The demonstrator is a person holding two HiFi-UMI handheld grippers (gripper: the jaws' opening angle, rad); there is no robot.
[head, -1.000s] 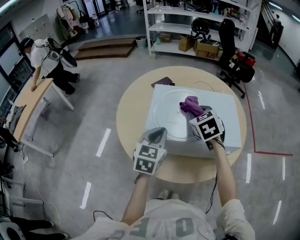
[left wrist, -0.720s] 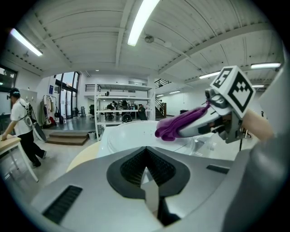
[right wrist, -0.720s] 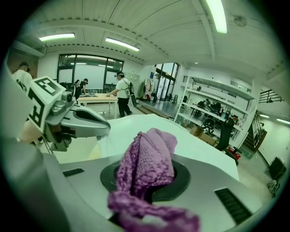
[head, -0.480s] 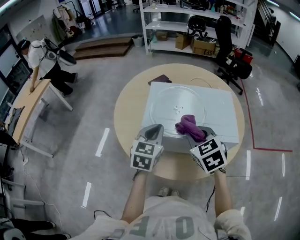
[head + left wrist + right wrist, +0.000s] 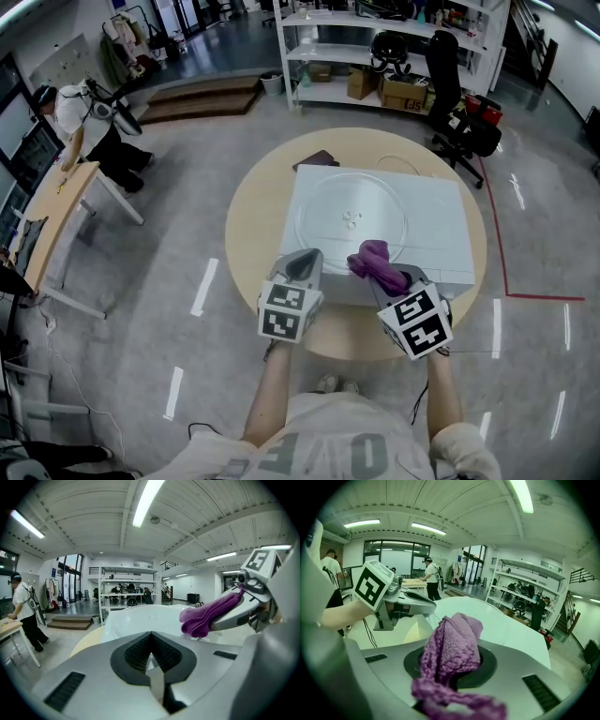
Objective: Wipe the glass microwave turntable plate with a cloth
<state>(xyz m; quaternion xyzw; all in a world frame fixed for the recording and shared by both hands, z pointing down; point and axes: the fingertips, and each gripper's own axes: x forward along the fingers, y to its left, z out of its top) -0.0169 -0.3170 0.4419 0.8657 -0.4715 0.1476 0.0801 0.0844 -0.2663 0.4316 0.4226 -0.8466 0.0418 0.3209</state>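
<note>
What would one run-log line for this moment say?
left gripper shut beside plate | right gripper shut on purple cloth | cloth at near rim

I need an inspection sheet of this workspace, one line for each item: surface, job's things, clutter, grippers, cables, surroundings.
Surface: round table carrying a white box.
Job's things: glass plate lies flat on top of the white box; purple cloth is over its near rim.
Clutter: one dark flat object on the table behind the box.
Grippers: left gripper has its jaws together, empty, at the box's near edge; right gripper is shut on the purple cloth.
Cables: what looks like a thin white cord on the table behind the box.
Surroundings: shelves, office chair, a person at a desk.
</note>
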